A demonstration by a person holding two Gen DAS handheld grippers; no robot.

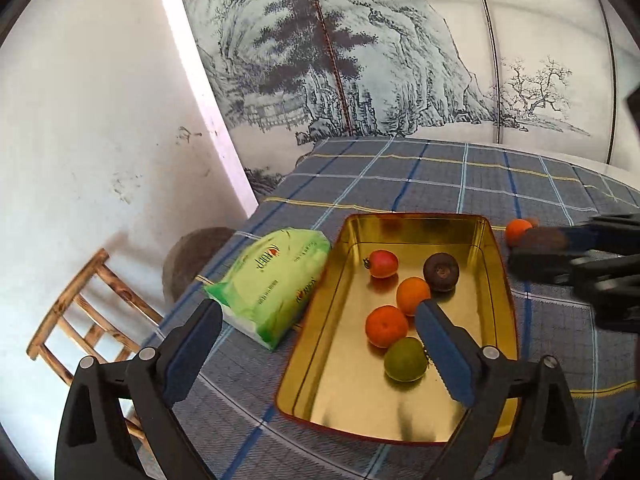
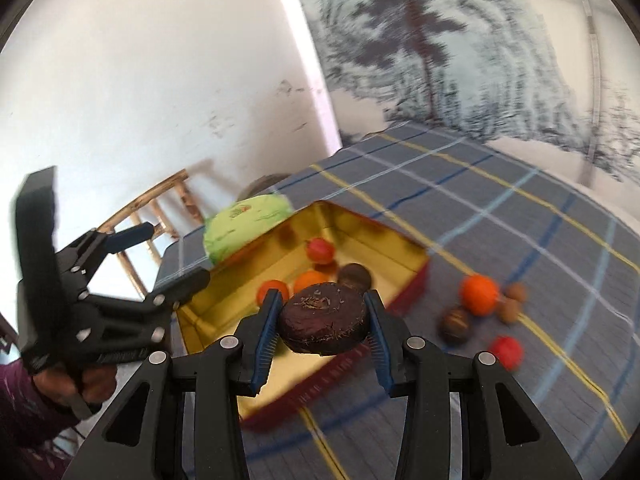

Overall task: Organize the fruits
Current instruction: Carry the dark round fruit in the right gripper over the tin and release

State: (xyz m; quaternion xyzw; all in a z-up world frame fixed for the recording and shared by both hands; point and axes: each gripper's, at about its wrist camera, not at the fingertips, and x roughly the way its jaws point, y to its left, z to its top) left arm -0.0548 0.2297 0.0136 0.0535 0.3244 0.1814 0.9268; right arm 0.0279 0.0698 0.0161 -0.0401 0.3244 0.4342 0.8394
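Blurring loose fruits (image 2: 480, 312), right tongs (image 2: 324, 320) gripping dark fruit (image 2: 324, 318)

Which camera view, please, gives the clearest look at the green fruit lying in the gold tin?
The left wrist view: the green fruit lies sharp and near in the gold tin, beside an orange one, only its right edge covered by a blue pad. In the right wrist view it cannot be made out; the held dark fruit blocks that area.

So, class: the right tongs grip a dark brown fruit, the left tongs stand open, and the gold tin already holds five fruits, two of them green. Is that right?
Not quite. The gold tin holds five fruits, but only one is green; the others are red, dark brown and two orange. The left wrist view shows it. The right tongs do grip a dark brown fruit, and the left tongs stand open.
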